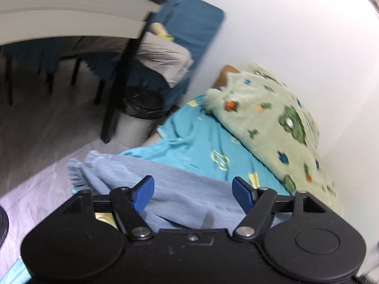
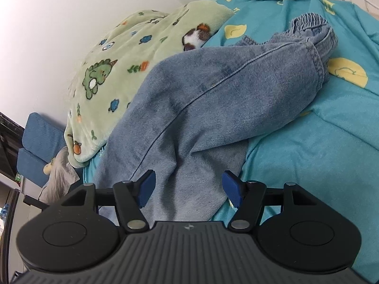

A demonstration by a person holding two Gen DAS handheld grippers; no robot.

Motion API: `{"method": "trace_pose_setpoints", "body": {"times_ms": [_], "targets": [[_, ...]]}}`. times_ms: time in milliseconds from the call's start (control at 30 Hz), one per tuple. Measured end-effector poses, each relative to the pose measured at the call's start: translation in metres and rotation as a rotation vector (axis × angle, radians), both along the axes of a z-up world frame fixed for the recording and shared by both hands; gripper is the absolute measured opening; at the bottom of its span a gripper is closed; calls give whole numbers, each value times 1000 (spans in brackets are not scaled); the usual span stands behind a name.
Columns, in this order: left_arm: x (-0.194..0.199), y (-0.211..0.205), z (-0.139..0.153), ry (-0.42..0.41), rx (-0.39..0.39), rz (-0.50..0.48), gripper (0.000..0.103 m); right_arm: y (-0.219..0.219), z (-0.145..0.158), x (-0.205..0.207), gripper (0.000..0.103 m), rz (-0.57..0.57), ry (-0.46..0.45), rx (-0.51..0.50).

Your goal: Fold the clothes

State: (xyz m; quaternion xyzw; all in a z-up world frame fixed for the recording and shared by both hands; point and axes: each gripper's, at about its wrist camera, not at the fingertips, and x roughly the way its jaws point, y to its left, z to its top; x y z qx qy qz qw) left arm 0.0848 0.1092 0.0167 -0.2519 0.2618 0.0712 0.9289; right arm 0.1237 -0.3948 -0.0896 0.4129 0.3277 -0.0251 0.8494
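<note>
Right wrist: fingers (image 2: 231, 189) apart over jeans (image 2: 201, 99)

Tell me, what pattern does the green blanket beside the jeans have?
The green blanket is pale green with cartoon dinosaurs, small flowers and a guinea pig, clearest in the right wrist view.

Jeans (image 2: 189, 108) on the bedsheet (image 2: 308, 153), blanket (image 2: 113, 71) to their left against the wall (image 2: 59, 23)
</note>
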Motion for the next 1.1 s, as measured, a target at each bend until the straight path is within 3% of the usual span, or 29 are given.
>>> {"method": "trace_pose_setpoints", "body": {"times_ms": [333, 633, 733, 933, 1100], "targets": [[17, -87, -15, 19, 195, -270, 71, 11, 9, 4, 65, 59, -46, -50], [26, -117, -36, -7, 337, -365, 71, 13, 8, 8, 65, 78, -44, -49], [28, -119, -40, -10, 360, -392, 71, 16, 10, 11, 65, 90, -38, -44], [35, -118, -55, 20, 346, -426, 71, 23, 14, 23, 65, 120, -54, -160], [37, -113, -58, 19, 319, -437, 71, 31, 44, 49, 69, 246, -130, -325]]}}
